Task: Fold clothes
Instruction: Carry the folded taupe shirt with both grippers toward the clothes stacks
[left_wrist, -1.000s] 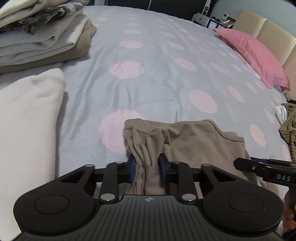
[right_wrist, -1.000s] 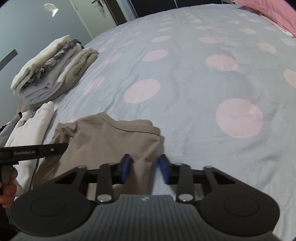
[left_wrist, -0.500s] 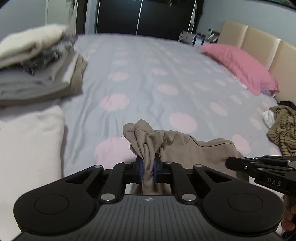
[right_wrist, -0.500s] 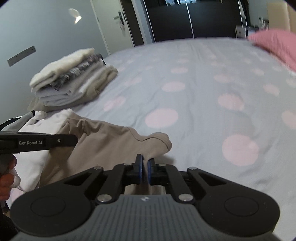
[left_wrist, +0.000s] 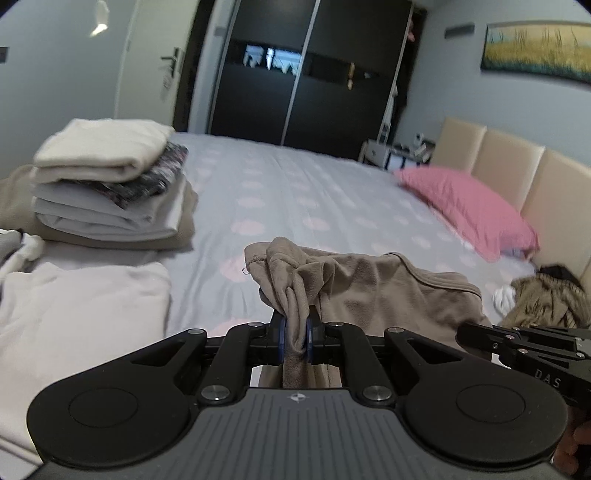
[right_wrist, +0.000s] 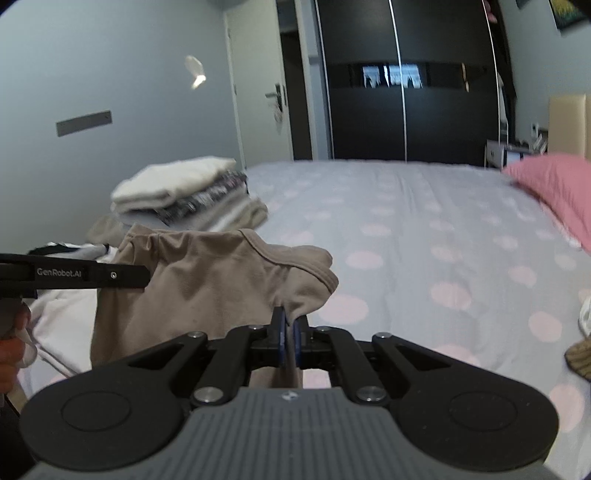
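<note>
A tan garment (left_wrist: 373, 284) hangs stretched between my two grippers above the grey bed with pink dots (left_wrist: 295, 192). My left gripper (left_wrist: 294, 334) is shut on a bunched corner of it. In the right wrist view the same tan garment (right_wrist: 207, 273) droops from my right gripper (right_wrist: 290, 339), which is shut on a thin edge by the neckline. The left tool's side (right_wrist: 74, 275) crosses the left of that view, and the right tool (left_wrist: 524, 350) shows at the lower right of the left wrist view.
A stack of folded clothes (left_wrist: 107, 184) sits at the bed's left. A white folded garment (left_wrist: 74, 310) lies nearer, below it. A pink pillow (left_wrist: 469, 210) and beige headboard (left_wrist: 517, 166) are at right, with an unfolded heap (left_wrist: 546, 299) beside them. A dark wardrobe (left_wrist: 303, 74) stands behind.
Both grippers closed on the tan garment and rose, lifting it off the bed. Both views tilted up, so the wardrobe and walls now show.
</note>
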